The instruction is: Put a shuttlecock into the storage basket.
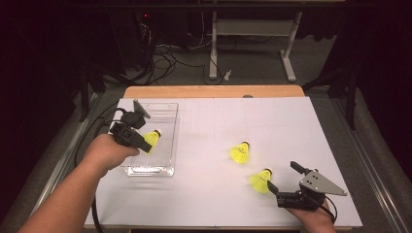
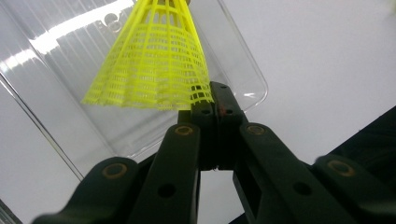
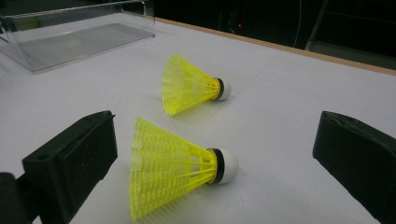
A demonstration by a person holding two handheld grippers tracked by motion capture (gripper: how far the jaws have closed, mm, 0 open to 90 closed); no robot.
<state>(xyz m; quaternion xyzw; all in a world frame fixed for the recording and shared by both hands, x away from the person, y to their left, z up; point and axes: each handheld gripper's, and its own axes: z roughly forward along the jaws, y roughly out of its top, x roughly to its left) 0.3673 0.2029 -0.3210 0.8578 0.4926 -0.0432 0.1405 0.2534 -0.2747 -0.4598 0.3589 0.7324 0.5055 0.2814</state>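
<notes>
My left gripper (image 1: 146, 146) is shut on the rim of a yellow shuttlecock (image 1: 152, 139) and holds it over the clear plastic box (image 1: 165, 112). In the left gripper view the jaws pinch the edge of the shuttlecock's skirt (image 2: 154, 60), with the clear box (image 2: 60, 70) underneath. Two more yellow shuttlecocks lie on the white table: one (image 1: 240, 152) mid-table and one (image 1: 261, 180) nearer my right gripper (image 1: 284, 177). That gripper is open, and in the right gripper view the near shuttlecock (image 3: 175, 165) lies on its side ahead of the wide jaws, the far shuttlecock (image 3: 189, 85) behind it.
The white sheet (image 1: 272, 121) covers most of the table. The wooden table edge (image 1: 214, 91) runs along the back. Cables and a desk frame (image 1: 252, 29) stand on the dark floor beyond. A black cable (image 1: 94, 208) trails from the left gripper.
</notes>
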